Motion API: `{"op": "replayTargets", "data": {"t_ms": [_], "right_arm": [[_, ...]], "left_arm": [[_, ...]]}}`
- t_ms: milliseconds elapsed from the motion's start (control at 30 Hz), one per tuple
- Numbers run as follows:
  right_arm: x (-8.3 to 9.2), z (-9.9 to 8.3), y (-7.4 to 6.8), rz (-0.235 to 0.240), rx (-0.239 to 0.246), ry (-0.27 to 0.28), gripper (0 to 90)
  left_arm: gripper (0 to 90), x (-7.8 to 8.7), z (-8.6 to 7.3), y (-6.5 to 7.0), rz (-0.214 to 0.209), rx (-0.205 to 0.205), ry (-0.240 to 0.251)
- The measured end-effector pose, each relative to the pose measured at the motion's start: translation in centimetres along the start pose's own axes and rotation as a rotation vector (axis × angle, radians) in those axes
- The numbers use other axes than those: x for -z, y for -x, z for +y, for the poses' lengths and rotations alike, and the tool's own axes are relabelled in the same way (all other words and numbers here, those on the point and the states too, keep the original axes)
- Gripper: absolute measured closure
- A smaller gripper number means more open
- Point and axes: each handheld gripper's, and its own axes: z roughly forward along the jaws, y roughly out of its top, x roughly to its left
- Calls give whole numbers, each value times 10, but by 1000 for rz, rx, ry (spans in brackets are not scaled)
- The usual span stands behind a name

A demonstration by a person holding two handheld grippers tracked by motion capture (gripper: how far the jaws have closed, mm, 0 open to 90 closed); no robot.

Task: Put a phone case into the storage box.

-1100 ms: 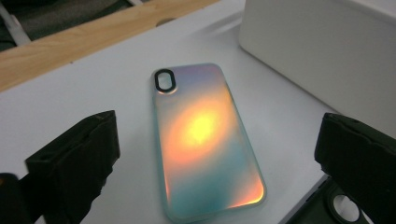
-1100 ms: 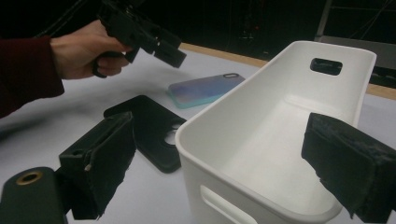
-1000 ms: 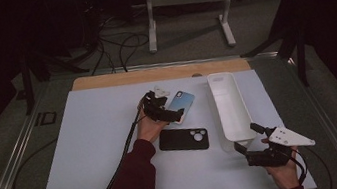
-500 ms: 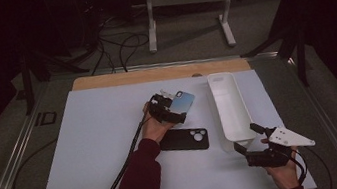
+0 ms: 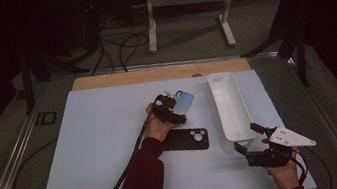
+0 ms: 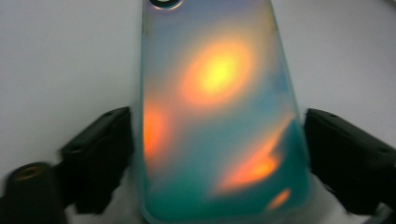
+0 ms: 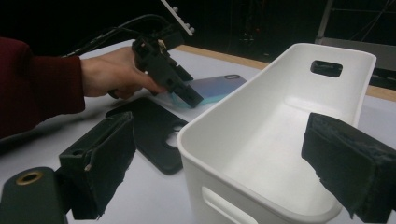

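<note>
- The white table carries everything, with a wooden strip along its far edge.
- The long white bin lies lengthwise at the table's right, open side up, with a handle slot in its far end wall; in the right gripper view its near end stands between that gripper's jaws without touching them.
- The black phone case lies flat near the table's middle, camera cut-out facing up, just left of the bin.
- The iridescent phone case lies flat on the table beyond the black one, its near end between the left jaws.
- The left gripper has its jaws on either side of that case; they have just been closing, and whether they press on its edges yet I cannot tell.
- The right gripper hangs at the bin's near end, jaws wide apart and holding nothing.
</note>
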Motion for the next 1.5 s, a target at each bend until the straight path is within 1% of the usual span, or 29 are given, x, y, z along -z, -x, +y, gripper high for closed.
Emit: {"op": "replayTargets", "data": {"t_ms": [100, 267, 333, 467, 533, 567, 600, 700, 767, 900, 933, 1033, 1067, 1167, 1233, 1300, 1333, 1500], "right_arm": [[0, 0, 0, 0, 1, -2, 96], [0, 0, 1, -1, 1, -3, 96], [0, 0, 1, 0, 1, -3, 96], [-1, 0, -1, 1, 2, -7, 95], [-1, 0, -1, 1, 3, -5, 96], [-1, 0, -1, 1, 3, -5, 96], [-1, 0, -1, 0, 2, -7, 96], [-1, 0, 0, 1, -1, -4, 96], [-1, 0, 0, -1, -3, -2, 96], [-2, 0, 0, 0, -7, -3, 96], [-2, 0, 0, 0, -7, -3, 96], [-2, 1, 0, -6, -8, -6, 96], [-2, 2, 1, -7, -8, -8, 95], [-2, 3, 1, -12, -17, -11, 95], [-2, 3, 1, -13, -17, -12, 95], [-3, 3, 1, -14, -23, -14, 95], [-3, 4, 1, -12, -26, -15, 95], [-6, 7, 0, -1, -38, -27, 94]], "left_arm": [[161, 1, 0, -1, -3, -6, -7], [165, 5, -2, -2, -11, -28, -21], [166, 8, -4, -2, -13, -48, -25], [169, 16, -4, -3, -18, -79, -14], [170, 22, -3, -3, -27, -84, 4], [170, 25, -2, -2, -22, -90, 15], [170, 28, -2, -2, -23, -94, 21], [170, 39, 1, -2, -25, -99, 57], [170, 45, 2, -3, -29, -101, 69], [169, 57, 2, -3, -26, -126, 89], [170, 57, 2, -3, -26, -126, 89], [169, 66, 1, -3, -25, -135, 108], [169, 70, 1, -4, -33, -133, 117], [169, 77, -3, -5, -43, -126, 142], [169, 81, -7, -6, -42, -131, 142], [169, 84, -10, -6, -36, -145, 139], [169, 86, -12, -7, -39, -146, 140], [169, 101, -21, -7, -50, -153, 172]]}}
